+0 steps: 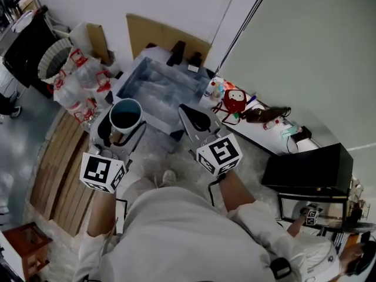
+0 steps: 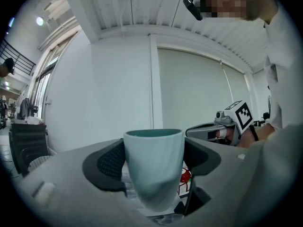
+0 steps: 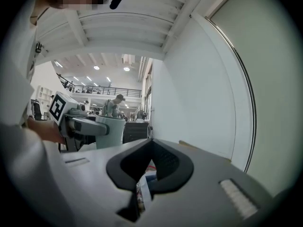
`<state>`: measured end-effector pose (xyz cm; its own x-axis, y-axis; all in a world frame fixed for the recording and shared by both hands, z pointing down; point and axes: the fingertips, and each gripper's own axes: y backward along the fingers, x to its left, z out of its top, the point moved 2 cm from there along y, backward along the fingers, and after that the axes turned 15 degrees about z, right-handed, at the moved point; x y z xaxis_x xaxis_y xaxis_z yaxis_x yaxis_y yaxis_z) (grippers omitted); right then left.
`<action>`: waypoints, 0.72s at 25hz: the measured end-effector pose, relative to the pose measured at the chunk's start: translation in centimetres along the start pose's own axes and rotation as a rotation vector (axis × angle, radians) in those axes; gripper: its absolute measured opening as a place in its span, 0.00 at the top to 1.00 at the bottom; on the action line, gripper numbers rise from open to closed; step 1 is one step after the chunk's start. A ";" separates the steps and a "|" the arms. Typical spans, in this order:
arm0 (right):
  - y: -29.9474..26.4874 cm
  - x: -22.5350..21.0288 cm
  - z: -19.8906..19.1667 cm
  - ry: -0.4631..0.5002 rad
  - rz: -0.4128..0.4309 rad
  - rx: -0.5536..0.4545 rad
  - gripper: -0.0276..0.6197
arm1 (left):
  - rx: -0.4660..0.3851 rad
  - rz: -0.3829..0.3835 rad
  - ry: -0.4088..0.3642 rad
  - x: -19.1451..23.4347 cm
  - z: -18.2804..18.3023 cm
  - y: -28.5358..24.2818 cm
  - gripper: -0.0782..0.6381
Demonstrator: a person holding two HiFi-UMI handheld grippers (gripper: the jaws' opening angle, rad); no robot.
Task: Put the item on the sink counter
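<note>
- Nearest: gripping the pale blue cup (image 2: pixel 154 167) in the left gripper (image 2: pixel 154 161), fingers (image 2: pixel 108 161) pressed on opposite sides of its wall, upright, mouth up, off any surface; hold that squeeze steady, no tighter
- Just beside it: right gripper (image 3: pixel 150 143) with fingers (image 3: pixel 171 165) closed together on nothing; keep it out to the side, clear of the cup's path, ready to steady only if needed
- Carry level and unhurried with the rim flat; impossible to tell from above whether holding any liquid, so treat as full
- Ahead: head for the sink (image 1: pixel 157 90), yet avoid the basin itself; probably best to aim for the pale worktop (image 1: pixel 258 133) at its right
- Choose a bare patch there, well apart from the red figure (image 1: pixel 235 100) and the small bottles (image 1: pixel 212 90), to avoid knocking either on the way in
- Approach from the open near edge, not over the clutter
- Lower to full, flat contact of the base before spreading the fingers; then draw straight back without brushing the cup's wall
</note>
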<state>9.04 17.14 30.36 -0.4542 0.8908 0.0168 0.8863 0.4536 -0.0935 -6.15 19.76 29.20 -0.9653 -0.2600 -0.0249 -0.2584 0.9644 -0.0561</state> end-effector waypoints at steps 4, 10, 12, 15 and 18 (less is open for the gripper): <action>-1.2 -1.4 -0.3 -0.006 0.003 0.009 0.95 | 0.004 0.005 0.010 0.9 -0.4 -1.6 0.36; -3.6 -3.6 -1.1 -0.012 -0.006 0.039 0.95 | 0.014 -0.017 0.035 2.4 -1.5 -4.6 0.36; -4.6 -4.6 -1.2 -0.016 -0.016 0.045 0.95 | 0.018 -0.027 0.043 3.3 -1.8 -6.1 0.36; -6.5 -6.5 -1.4 -0.021 -0.030 0.056 0.95 | 0.021 -0.045 0.045 4.8 -2.0 -8.7 0.36; -8.5 -8.6 -1.6 -0.026 -0.050 0.061 0.95 | 0.023 -0.064 0.040 6.3 -2.3 -11.3 0.36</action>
<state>5.57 5.71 32.63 -0.5003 0.8658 -0.0026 0.8557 0.4940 -0.1542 -9.45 7.35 31.98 -0.9477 -0.3187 0.0190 -0.3192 0.9444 -0.0791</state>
